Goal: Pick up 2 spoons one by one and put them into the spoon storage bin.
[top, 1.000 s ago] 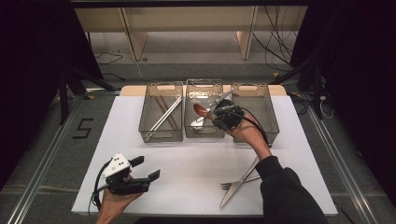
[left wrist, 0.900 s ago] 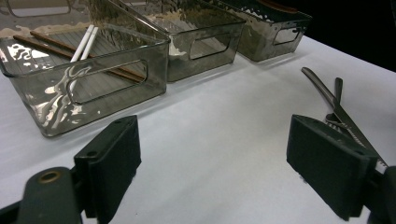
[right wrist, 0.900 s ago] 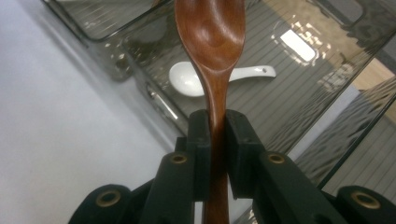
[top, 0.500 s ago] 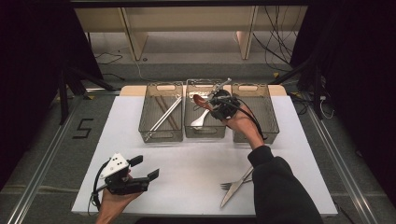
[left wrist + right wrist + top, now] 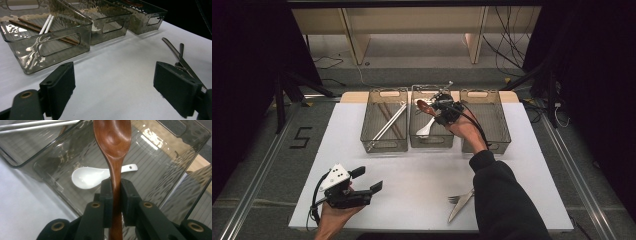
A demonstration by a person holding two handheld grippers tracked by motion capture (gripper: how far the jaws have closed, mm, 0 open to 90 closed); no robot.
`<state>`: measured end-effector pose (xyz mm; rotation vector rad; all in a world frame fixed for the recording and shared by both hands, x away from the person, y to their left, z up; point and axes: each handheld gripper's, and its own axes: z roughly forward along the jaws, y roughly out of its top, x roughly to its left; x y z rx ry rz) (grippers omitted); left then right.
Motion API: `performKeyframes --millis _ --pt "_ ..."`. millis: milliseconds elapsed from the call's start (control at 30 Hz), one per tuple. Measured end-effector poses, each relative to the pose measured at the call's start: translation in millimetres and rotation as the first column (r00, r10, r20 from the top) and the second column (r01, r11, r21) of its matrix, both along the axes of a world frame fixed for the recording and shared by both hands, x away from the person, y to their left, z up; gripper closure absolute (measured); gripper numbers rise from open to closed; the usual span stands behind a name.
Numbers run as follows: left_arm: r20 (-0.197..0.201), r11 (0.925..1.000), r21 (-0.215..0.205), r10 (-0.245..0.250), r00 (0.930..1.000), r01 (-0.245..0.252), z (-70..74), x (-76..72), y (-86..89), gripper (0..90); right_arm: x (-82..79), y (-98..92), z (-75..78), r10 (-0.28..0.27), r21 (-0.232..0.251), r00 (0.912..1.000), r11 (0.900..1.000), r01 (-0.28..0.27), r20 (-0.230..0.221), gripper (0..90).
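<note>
Currently your right gripper (image 5: 115, 192) clamps a wooden spoon (image 5: 113, 142) by its handle above the middle bin (image 5: 430, 141); it's light, stiff, smooth. Left gripper (image 5: 366, 181) jaws stand apart.

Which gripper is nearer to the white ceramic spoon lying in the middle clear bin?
Right. The right gripper hangs just above the white ceramic spoon in the middle clear bin, clamping a brown wooden spoon. The left gripper sits open near the table's front edge, far away.
</note>
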<state>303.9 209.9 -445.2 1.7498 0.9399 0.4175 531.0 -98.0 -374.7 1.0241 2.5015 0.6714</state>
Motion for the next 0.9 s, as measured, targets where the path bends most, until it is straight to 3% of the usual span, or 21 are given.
performKeyframes --millis 900 --pt "-0.001 1.0 -0.002 -0.004 1.0 0.004 -0.4 0.1 -1.2 17.0 20.3 17.3 -10.0 -0.031 -0.024 0.9993 0.999 0.03 -0.02 81.2"
